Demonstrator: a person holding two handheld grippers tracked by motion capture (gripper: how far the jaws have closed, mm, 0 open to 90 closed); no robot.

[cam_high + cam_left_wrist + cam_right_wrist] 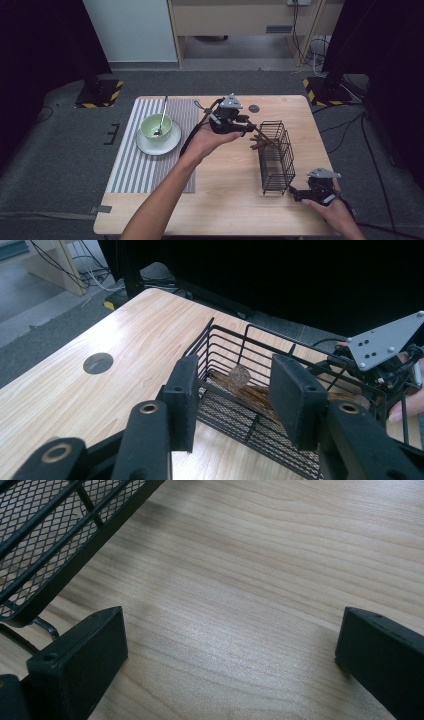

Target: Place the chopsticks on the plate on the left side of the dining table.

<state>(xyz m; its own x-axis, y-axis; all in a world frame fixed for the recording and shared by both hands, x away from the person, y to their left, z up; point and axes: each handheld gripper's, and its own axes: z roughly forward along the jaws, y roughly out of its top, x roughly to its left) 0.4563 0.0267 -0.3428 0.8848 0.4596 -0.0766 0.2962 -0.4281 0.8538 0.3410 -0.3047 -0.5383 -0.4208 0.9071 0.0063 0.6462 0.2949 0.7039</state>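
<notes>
my left gripper (235, 405) jaws spread, empty, above basket (260, 405) far end; right gripper (225, 655) wide apart, over table (250, 580).

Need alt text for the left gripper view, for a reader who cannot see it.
Two open black jaws of the left gripper frame the near end of a black wire mesh basket holding brown wooden pieces, on a light wooden table.

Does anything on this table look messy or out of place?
Mostly tidy. One oddity: the brown wooden utensils lie slanted in the black wire basket, their ends poking out over its rim toward the left hand-held gripper. The bowl sits neatly on its saucer.
</notes>
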